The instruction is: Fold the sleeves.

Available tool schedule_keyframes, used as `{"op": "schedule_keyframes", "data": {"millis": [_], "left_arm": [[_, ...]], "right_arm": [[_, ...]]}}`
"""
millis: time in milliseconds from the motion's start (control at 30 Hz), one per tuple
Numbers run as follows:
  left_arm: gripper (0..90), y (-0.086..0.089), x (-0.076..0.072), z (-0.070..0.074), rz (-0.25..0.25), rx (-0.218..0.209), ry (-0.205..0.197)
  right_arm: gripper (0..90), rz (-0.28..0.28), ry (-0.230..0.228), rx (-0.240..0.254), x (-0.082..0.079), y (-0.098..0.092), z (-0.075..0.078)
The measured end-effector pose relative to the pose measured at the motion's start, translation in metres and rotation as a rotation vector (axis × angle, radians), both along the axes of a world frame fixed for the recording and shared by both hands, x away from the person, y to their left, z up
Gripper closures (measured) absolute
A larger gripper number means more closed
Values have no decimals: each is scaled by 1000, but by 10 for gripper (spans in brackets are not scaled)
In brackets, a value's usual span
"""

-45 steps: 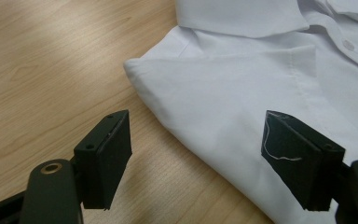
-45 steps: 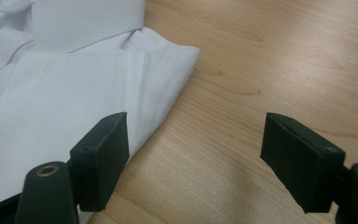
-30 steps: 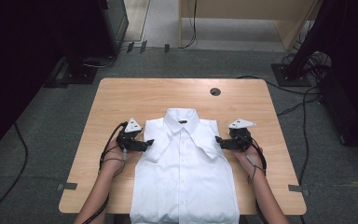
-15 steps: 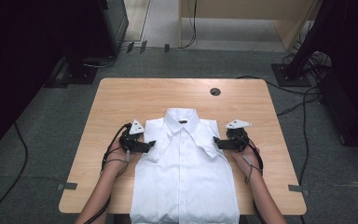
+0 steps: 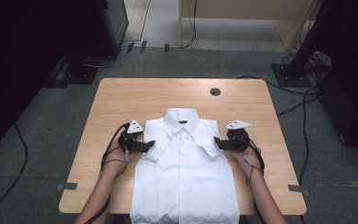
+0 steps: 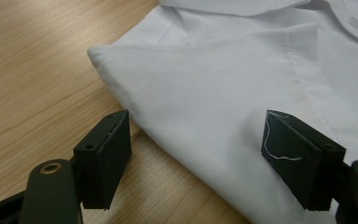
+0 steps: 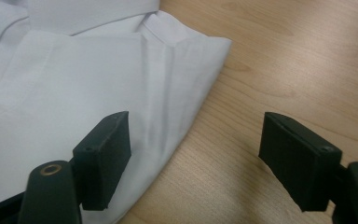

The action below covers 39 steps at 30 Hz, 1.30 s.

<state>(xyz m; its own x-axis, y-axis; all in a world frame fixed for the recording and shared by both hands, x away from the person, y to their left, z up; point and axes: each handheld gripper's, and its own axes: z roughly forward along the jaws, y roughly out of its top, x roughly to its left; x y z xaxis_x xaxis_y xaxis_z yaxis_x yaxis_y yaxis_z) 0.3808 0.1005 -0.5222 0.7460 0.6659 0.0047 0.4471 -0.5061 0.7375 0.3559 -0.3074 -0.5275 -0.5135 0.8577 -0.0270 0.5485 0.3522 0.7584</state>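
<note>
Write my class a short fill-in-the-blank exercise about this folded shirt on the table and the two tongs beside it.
1. The folded shirt on the wooden table is ____ in colour.
2. The jaws of both the left tongs and the right tongs stand ____.
3. Each pair of tongs sits at one ____ of the shirt, just below the collar.
4. The round hole in the table lies beyond the shirt, towards the ____ tongs' side.

Missing words: white; open; shoulder; right
</note>
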Motion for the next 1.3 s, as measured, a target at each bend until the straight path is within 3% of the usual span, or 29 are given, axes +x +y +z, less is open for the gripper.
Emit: {"op": "schedule_keyframes", "data": {"millis": [100,200,333,467,600,667,833,933,1033,1133,1233,1300], "left_arm": [[240,0,0,0,3,-5,7],[240,0,1,2,-8,15,-9],[240,0,1,4,-23,-24,-4],[240,-3,4,5,-31,-25,16],[240,-3,11,9,-46,-14,-4],[240,-2,14,11,-47,-11,-1],[240,-7,18,13,-68,3,-12],[240,-10,20,13,-83,14,-27],[239,-12,22,11,-84,5,-49],[239,-13,23,11,-93,-14,-35],[240,-15,24,9,-100,15,-36],[239,-15,25,6,-100,9,-19]], "right_arm": [[256,6,-7,-6,-1,1,0],[256,7,28,19,0,-1,2],[257,46,-4,28,-3,-1,10],[256,52,-4,37,-2,0,12],[257,83,-12,54,1,3,14],[256,94,-24,46,3,6,15],[261,103,5,15,15,15,12],[261,104,11,22,22,18,13],[261,109,21,-4,28,22,11],[260,124,41,-24,33,24,7],[259,128,54,-23,36,23,6],[259,134,53,-18,37,22,5]]}}
